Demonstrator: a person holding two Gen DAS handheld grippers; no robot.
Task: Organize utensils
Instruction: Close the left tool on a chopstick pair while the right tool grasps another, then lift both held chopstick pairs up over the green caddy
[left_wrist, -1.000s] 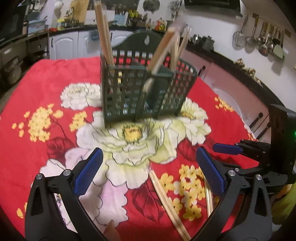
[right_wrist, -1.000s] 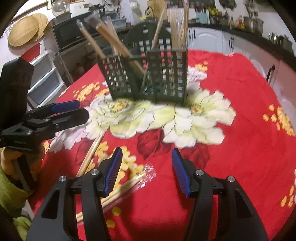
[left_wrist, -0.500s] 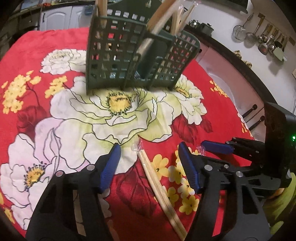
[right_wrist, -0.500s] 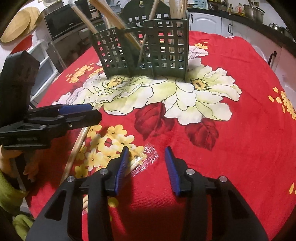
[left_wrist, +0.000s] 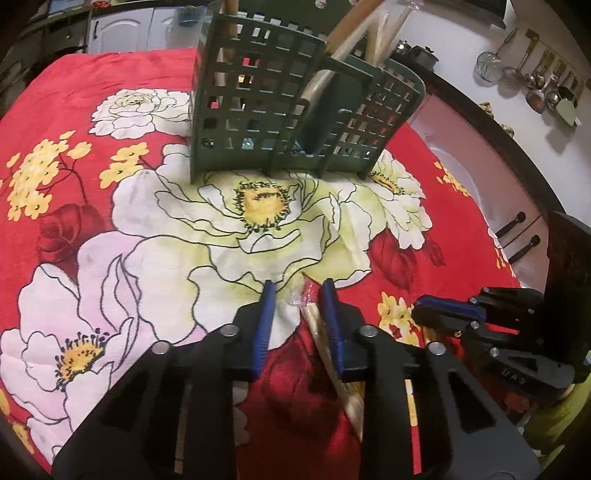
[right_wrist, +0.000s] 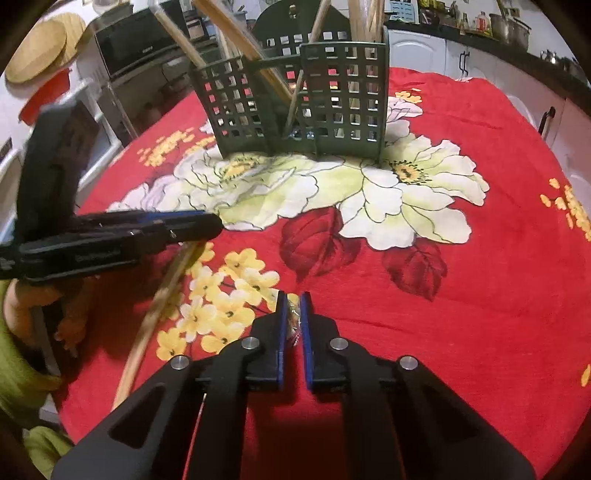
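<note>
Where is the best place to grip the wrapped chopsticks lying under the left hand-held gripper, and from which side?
Grip the wrapped chopsticks near their far, plastic-tipped end, from above, pads across the narrow width. They lie flat on the tablecloth, so only the sides are reachable.

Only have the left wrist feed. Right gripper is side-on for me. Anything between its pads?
Observer: Yes. In the right wrist view the right gripper is shut on a crinkled clear wrapper. No wood shows between the pads.
Operator: Left hand visible from there?
Observer: Yes. The left hand shows at that view's left edge, wrapped round a black handle, with a green sleeve below it.
</note>
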